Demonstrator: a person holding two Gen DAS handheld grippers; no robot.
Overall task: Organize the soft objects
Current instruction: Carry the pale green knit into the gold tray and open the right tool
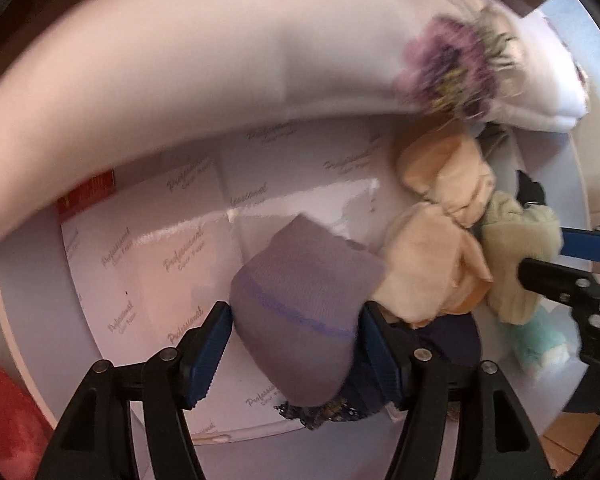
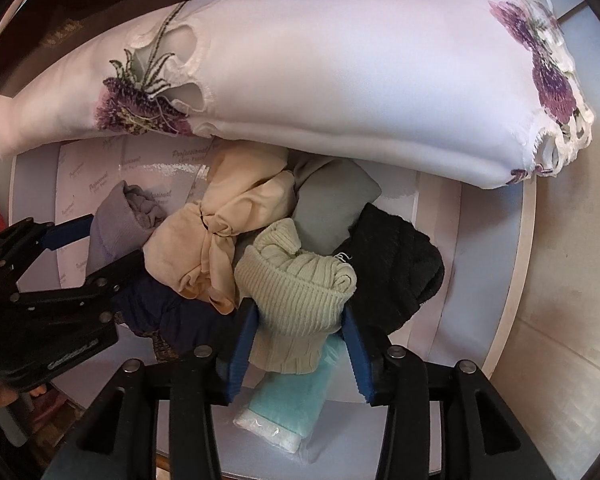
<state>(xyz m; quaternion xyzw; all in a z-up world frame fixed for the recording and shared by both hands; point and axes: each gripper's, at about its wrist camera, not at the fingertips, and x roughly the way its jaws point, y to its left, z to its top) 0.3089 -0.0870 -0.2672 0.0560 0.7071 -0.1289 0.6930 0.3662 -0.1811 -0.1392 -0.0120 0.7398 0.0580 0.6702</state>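
Both tongs point down into a white drawer (image 2: 496, 240) lined with printed paper (image 1: 148, 256). Left tongs (image 1: 296, 344) stand fairly wide with a grey-lilac rolled sock (image 1: 304, 300) between the blue pads; the pads sit right at its sides, but whether they press on it or have let go I cannot tell. Right tongs (image 2: 300, 344) stand narrower around a cream ribbed sock roll (image 2: 296, 292), pads against its flanks, and again a true squeeze is not clear.

The soft things lie bunched together: beige stockings (image 2: 216, 236) just beside the lilac sock, a navy lacy piece (image 2: 172, 312) under them, a grey bundle (image 2: 332, 208) and a black knit (image 2: 396, 264) near the cream roll, a mint packet (image 2: 292, 404) beneath it.

Risks, as I judge them: a loose roll could unfurl if let go carelessly, or spring out of a shallow hold. The stockings' knot may snag on a pad and drag along with a neighbour. The two tongs work close together and could knock each other. The white embroidered cloth (image 2: 340, 92) overhangs the back of the drawer and could slip down onto the pile.

The liner looks glossy and smooth, so rolls may slide. Beyond the drawer, pale tiled flooring (image 2: 556, 360) shows at right and something red (image 1: 8, 412) at the left edge.
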